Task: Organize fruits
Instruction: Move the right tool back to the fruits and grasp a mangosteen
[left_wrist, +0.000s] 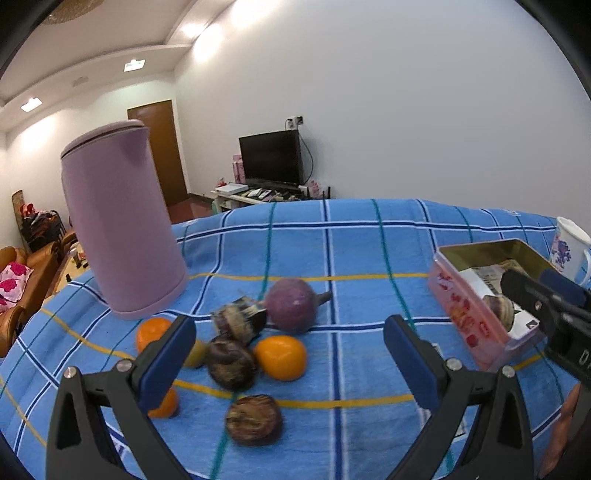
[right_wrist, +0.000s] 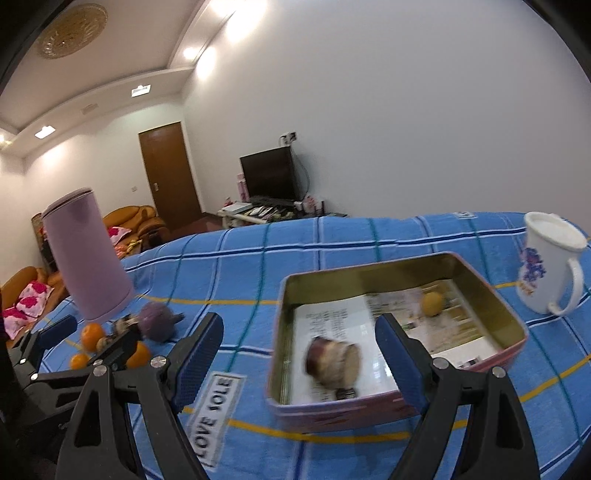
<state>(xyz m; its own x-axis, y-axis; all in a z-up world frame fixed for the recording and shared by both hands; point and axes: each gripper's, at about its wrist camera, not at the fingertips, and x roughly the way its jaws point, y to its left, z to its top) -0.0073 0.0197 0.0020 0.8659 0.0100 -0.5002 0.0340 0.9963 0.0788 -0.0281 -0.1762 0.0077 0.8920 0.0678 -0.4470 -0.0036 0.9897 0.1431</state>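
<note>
Loose fruit lies on the blue checked cloth: a purple round fruit, several dark wrinkled fruits such as the one nearest me, and oranges. My left gripper hangs open over this pile with nothing between its fingers. My right gripper is open above the near left part of the open pink tin. Inside the tin lie a blurred dark fruit and a small yellow fruit on printed paper. The tin also shows in the left wrist view, partly hidden by the right gripper.
A tall lilac kettle stands behind the fruit pile at the left. A white mug with a blue pattern stands right of the tin. A white label is sewn on the cloth near the front. The table's far edge curves behind.
</note>
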